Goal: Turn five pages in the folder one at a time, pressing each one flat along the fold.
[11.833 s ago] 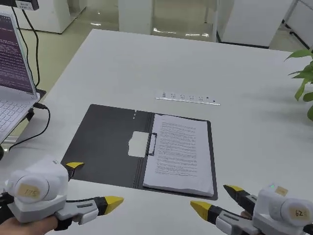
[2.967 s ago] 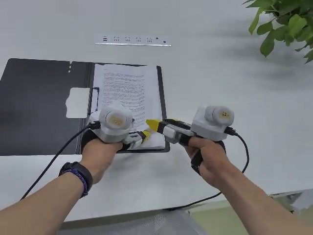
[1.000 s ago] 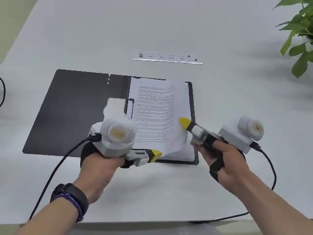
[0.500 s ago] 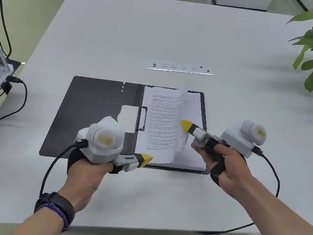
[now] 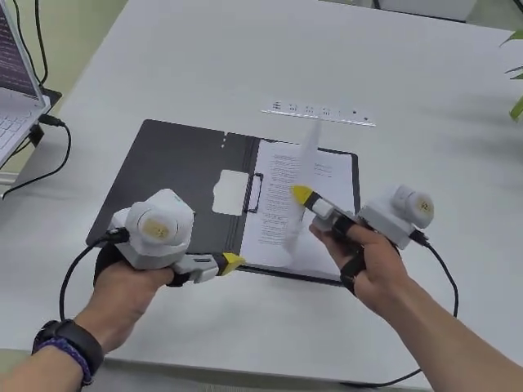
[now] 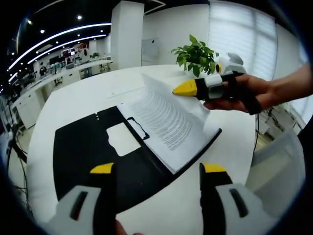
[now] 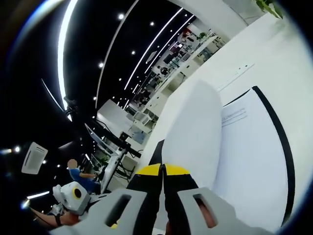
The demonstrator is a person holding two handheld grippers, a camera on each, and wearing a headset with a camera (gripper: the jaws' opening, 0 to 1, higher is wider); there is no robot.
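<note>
Sheet and fold are the pair to watch. The right gripper [image 5: 302, 194] has its jaws pinched together on the outer edge of one page [image 5: 304, 159]. That page stands nearly on edge above the paper stack [image 5: 337, 184] on the right half of the open folder [image 5: 172, 192]. In the right gripper view the two yellow tips meet, with the white sheet rising just past them.

The fold lies to the left of this gripper, beside the clip [image 5: 255, 193]. Its long axis runs away from the person, from the folder's near edge toward the far edge. So the page has to swing leftward over that line and come down on the black cover, which is bare apart from a small white patch [image 5: 231, 194].

The left gripper [image 5: 229, 262] hovers at the folder's near edge, jaws spread wide and holding nothing, as its own view shows plainly. It is the nearer of the two to the fold and to the black cover. I judge it better placed to press along the fold once the page lands, while the right one carries the sheet across. No turned page lies on the black cover, so this looks like the first of the five, about half way over.
</note>
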